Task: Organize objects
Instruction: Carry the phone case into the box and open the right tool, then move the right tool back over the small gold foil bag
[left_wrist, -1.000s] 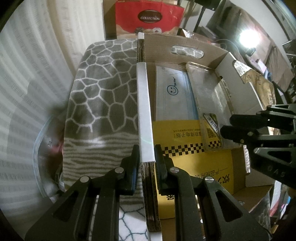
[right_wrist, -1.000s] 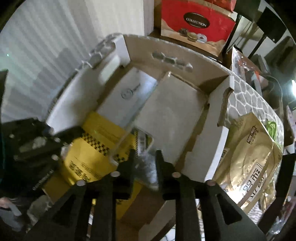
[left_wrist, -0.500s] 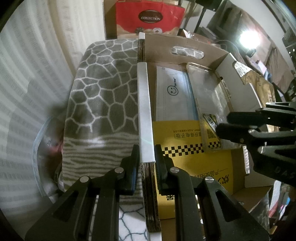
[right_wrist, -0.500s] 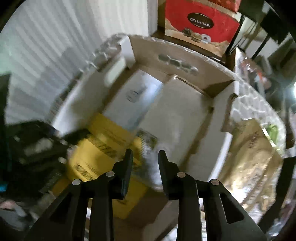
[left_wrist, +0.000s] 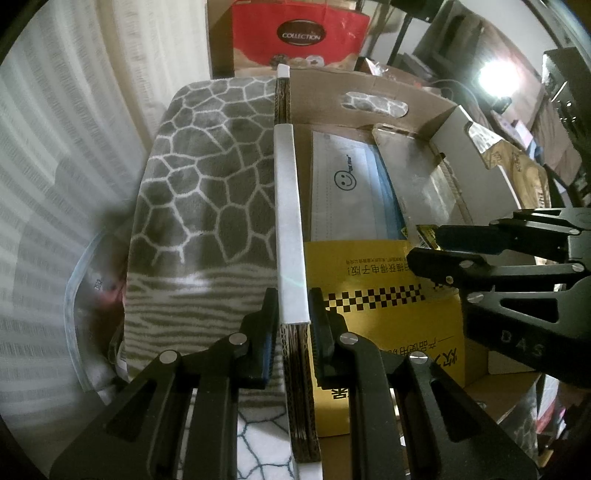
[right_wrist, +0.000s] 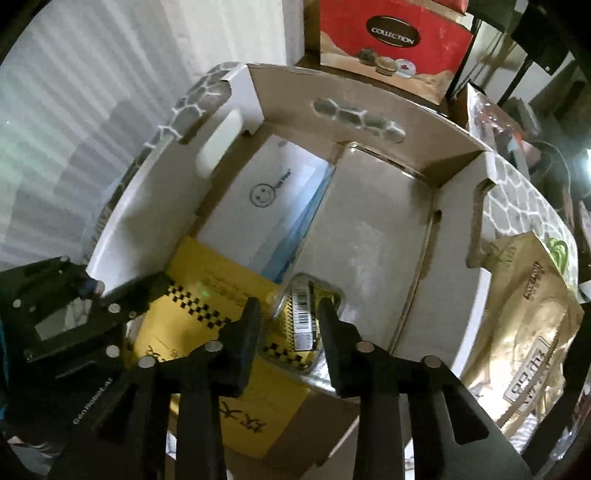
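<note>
An open cardboard box (right_wrist: 373, 122) holds a white mask pack with a smiley (right_wrist: 266, 206), a yellow packet (right_wrist: 207, 295) and a long clear plastic pack (right_wrist: 369, 229) with a barcode label at its near end. My left gripper (left_wrist: 291, 306) is shut on the box's white-edged left wall (left_wrist: 288, 206). My right gripper (right_wrist: 288, 306) hovers over the barcode end of the clear pack, jaws apart and not pressing on it. In the left wrist view the right gripper (left_wrist: 424, 245) reaches in from the right, above the yellow packet (left_wrist: 369, 280).
The box sits on a grey blanket with a cell pattern (left_wrist: 207, 166). A red paper bag (left_wrist: 299, 37) stands behind it. A gold foil bag (right_wrist: 524, 314) lies right of the box. A pale ribbed curtain (left_wrist: 55, 147) and a clear plastic rim (left_wrist: 74, 295) are at the left.
The right gripper's jaws have spread and let go of the clear pack's near end, which now rests in the box. The left gripper has kept its grip on the wall.
</note>
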